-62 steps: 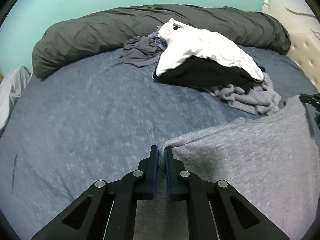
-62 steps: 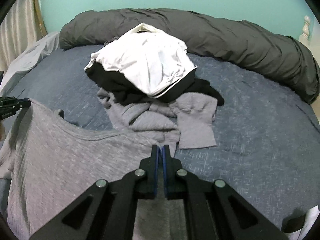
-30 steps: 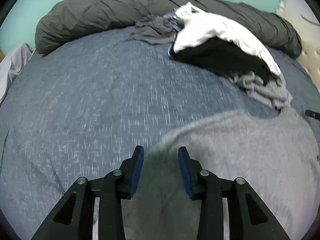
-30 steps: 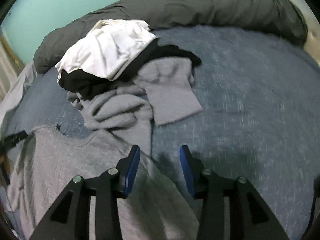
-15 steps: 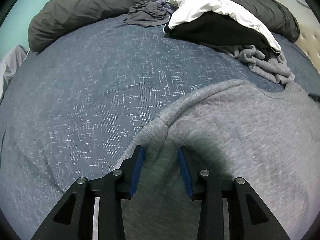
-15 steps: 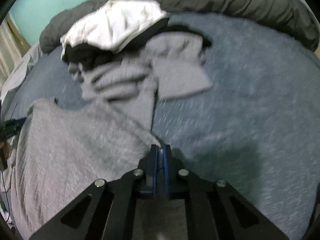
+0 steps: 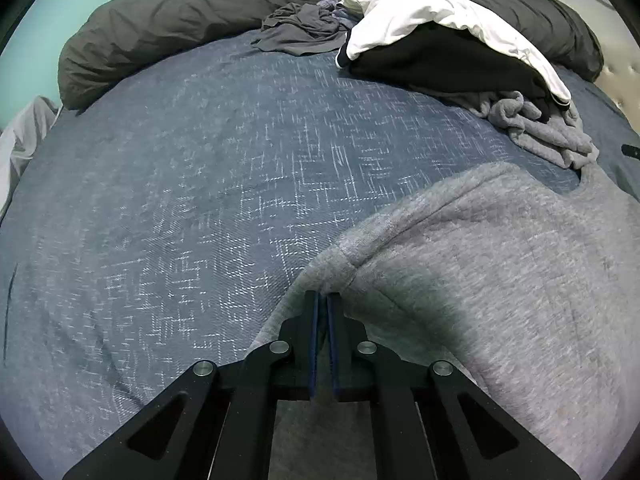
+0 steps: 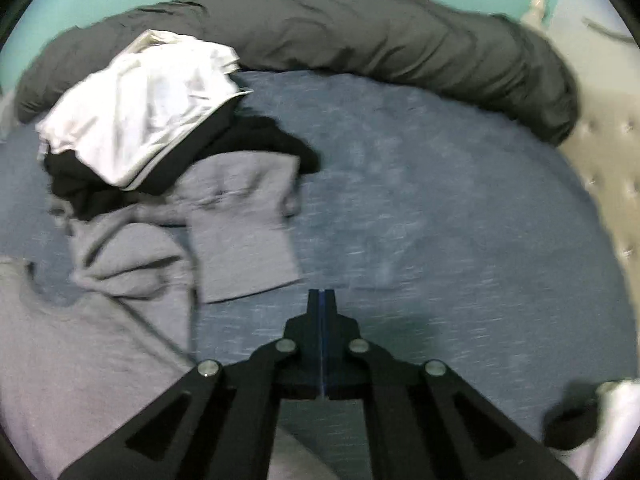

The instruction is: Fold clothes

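A light grey shirt (image 7: 500, 280) lies spread on the blue bed sheet (image 7: 200, 200). My left gripper (image 7: 323, 296) points down at its shoulder seam, jaws closing tight with a fold of the grey fabric pinched between the pads. In the right wrist view the same shirt (image 8: 80, 360) lies to the left and passes under the arms. My right gripper (image 8: 322, 293) hangs over bare sheet to the right of the shirt's edge. Its jaws are closing pad to pad, and nothing shows between them. That view is blurred.
A pile of clothes sits behind the shirt: a white garment (image 7: 440, 12) on a black one (image 7: 440, 64), with crumpled grey knitwear (image 7: 548, 128) in front. A rolled dark duvet (image 7: 180, 20) runs along the far edge. A tufted headboard (image 8: 612, 184) bounds the right.
Both grippers went from open to shut. The left closed on the shirt's shoulder seam. The right closed at the shirt's edge, then swung right and lifted, and now hangs over the sheet.
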Tool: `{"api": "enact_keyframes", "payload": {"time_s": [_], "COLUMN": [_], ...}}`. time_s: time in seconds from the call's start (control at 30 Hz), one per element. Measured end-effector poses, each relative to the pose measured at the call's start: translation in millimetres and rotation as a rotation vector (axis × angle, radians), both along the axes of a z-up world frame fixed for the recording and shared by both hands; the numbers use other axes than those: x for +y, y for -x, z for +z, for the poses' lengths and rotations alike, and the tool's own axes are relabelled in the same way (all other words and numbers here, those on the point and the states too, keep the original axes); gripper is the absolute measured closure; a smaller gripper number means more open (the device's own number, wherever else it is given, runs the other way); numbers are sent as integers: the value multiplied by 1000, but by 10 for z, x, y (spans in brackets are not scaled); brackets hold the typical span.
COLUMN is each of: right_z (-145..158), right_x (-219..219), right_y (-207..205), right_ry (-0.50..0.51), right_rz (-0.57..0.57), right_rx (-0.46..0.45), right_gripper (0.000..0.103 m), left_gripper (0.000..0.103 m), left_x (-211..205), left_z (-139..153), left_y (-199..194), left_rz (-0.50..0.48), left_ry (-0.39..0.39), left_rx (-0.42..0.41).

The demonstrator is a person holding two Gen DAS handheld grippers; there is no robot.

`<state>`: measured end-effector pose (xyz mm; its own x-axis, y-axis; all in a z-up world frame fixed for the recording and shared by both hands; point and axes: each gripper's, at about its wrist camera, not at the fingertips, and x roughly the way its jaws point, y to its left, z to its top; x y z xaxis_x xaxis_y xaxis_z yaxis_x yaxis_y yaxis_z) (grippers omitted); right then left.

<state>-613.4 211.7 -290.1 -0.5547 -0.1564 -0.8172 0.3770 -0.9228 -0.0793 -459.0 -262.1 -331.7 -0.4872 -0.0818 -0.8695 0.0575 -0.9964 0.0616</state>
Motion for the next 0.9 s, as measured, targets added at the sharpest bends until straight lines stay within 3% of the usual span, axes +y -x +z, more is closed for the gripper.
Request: {"api": "enact_keyframes", "payload": {"time_s": [0.07,0.13,0.17,0.2,0.27,0.37,0.57,0.7,0.83,0.9], "right_z": [-12,-75,-96,-117,-132,-136,61,216,280,268], "right_x": [-21,-9,-16,-23,-66,-110,-35,92,258,368], "right_y": [-30,-9,-13,-16,-66,-165,-713,-1264,-1820,-2125], "right_ry": [31,88,111,134,142,135,233,290,341,346], "right_rz": [33,32,36,39,63,75,84,109,123,130], "right_rx": [-2,-60,-75,-91,-90,-79,-26,-13,-78,-123], "right_gripper": [103,100,94,90,71,69,68,67,67,61], "left_gripper": [98,92,80,60,51,51,51,51,51,51], "left_x": [-19,-38,-52,-66,-93,-128,-174,-31,132,231], "left_z": [38,88,101,115,138,154,342,479,521,511], "left_y": [1,1,4,7,11,-26,-411,-892,-1501,-1836], "left_rz": [3,7,14,21,33,46,62,49,36,29], "left_ry": [-13,-26,-32,-38,-49,-31,-98,-150,-211,-231], "left_rx": [14,29,31,33,36,31,49,55,25,3]}}
